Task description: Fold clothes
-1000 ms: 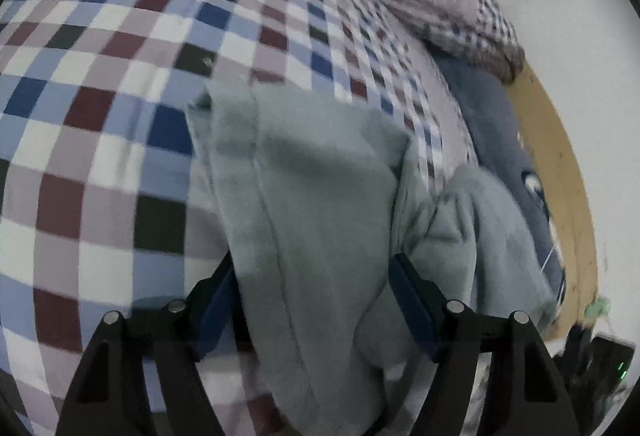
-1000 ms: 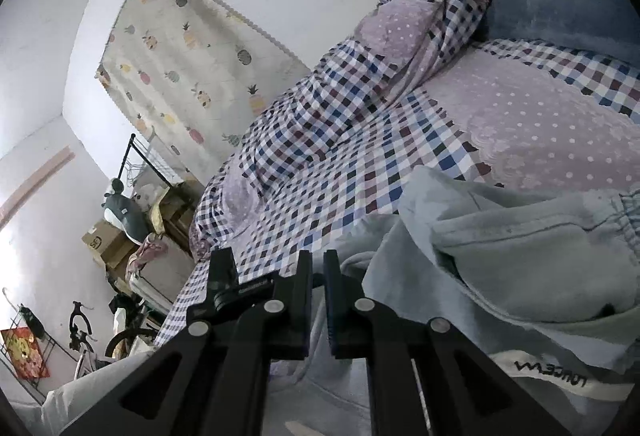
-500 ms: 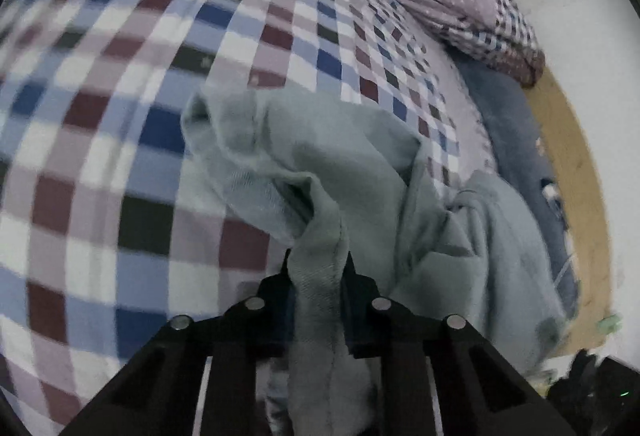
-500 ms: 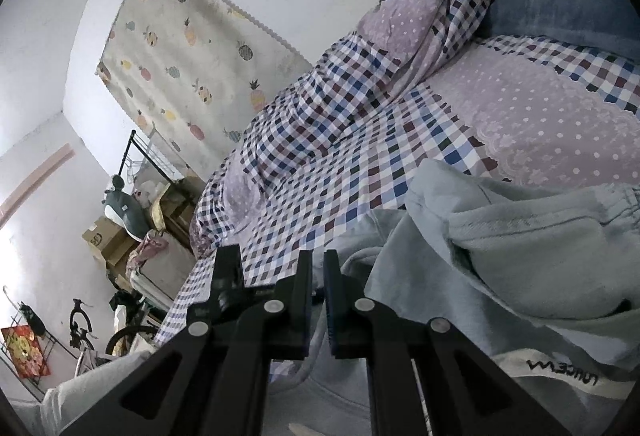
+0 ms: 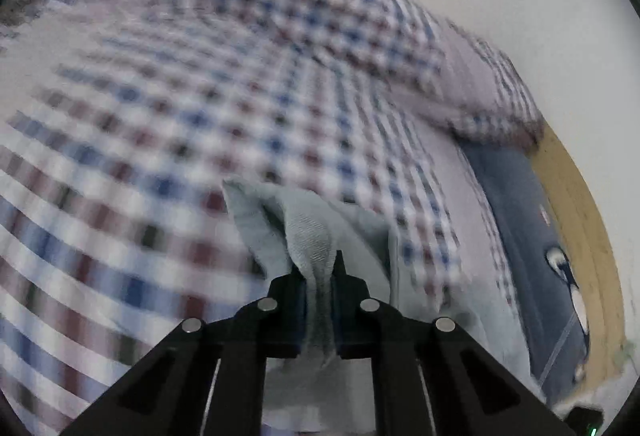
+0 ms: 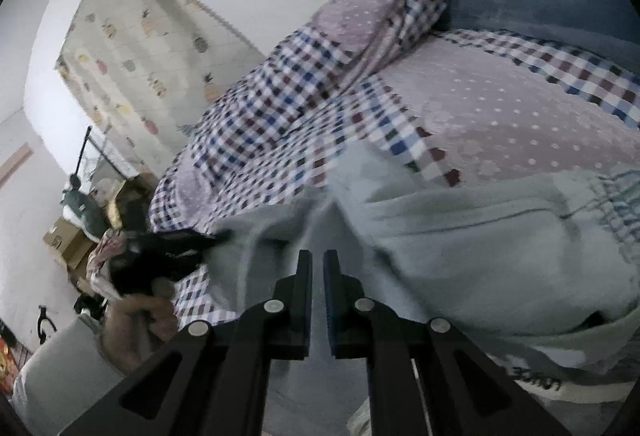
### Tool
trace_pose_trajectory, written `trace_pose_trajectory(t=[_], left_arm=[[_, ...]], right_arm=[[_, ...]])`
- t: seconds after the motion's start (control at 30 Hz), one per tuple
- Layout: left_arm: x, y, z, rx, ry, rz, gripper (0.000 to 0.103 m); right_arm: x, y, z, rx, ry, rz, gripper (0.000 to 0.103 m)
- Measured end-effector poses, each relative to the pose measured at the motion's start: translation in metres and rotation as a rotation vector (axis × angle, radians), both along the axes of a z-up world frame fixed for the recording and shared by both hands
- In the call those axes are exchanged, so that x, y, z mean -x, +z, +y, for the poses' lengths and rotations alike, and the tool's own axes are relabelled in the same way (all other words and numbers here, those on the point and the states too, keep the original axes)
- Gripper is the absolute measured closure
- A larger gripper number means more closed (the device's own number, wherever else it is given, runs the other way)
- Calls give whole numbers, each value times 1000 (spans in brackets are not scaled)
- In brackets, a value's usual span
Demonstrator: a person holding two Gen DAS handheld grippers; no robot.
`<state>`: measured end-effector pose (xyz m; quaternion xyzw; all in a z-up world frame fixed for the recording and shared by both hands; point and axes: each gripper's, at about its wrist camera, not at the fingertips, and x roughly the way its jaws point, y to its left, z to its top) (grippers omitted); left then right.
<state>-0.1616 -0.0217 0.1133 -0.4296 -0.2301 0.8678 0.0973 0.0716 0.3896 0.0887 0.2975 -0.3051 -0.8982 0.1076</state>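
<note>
— Fabric? Soft pale grey-green knit garment [image 5: 308, 236], ribbed at the bunched fold, heaped on the checked bedcover [image 5: 160, 124].

— Left gripper [image 5: 318, 276]? Closing, clamped on that ribbed fold, tilted downward; blurred surroundings.

— Right gripper [image 6: 317, 268]? Clenched, pads nearly touching, over the garment [image 6: 460, 244]; hold on cloth hard to tell.

— Elsewhere? Left hand [image 6: 136, 324] wrapped round its black gripper [image 6: 176, 248], pinching the cloth's edge

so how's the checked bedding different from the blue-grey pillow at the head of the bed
The checked bedding has a blue, maroon and white check with dotted lilac panels; the blue-grey pillow is plain, with a dark-and-white motif. The bedding is rumpled into a long heap; the pillow lies smooth. The bedding spans the whole bed, the pillow only its head. Both lie on the bed.
</note>
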Motion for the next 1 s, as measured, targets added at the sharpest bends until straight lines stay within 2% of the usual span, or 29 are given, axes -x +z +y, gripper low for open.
trace_pose_trajectory(t=[0.13,0.33,0.47,0.53,0.6,0.67,0.7,0.83,0.9,1.0], left_arm=[[-1,52,-80,66,145,96,94],[-20,121,-195,252,364,215,94],[-62,139,-253,350,471,350,94],[-88,128,-280,384,536,384,94],[-90,97,-302,441,572,306,94],[-79,41,-328,490,570,69,93],[-80,18,-338,475,575,-15,93],[-103,-57,-370,326,616,-224,91],[-118,-65,-378,248,647,-201,86],[-135,-55,-389,150,707,-155,66]], right_arm=[[-2,2,6,-1,-18,5,97],[-2,3,8,-2,-21,6,97],[-2,3,8,-5,-20,8,97],[-1,2,7,-8,-20,7,97],[-1,2,6,-10,-20,5,97],[0,2,5,-14,-21,4,97],[0,2,4,-16,-21,4,97],[2,1,-2,-28,-13,3,97],[3,0,-5,-34,-7,1,97],[6,-1,-12,-41,7,-3,97]])
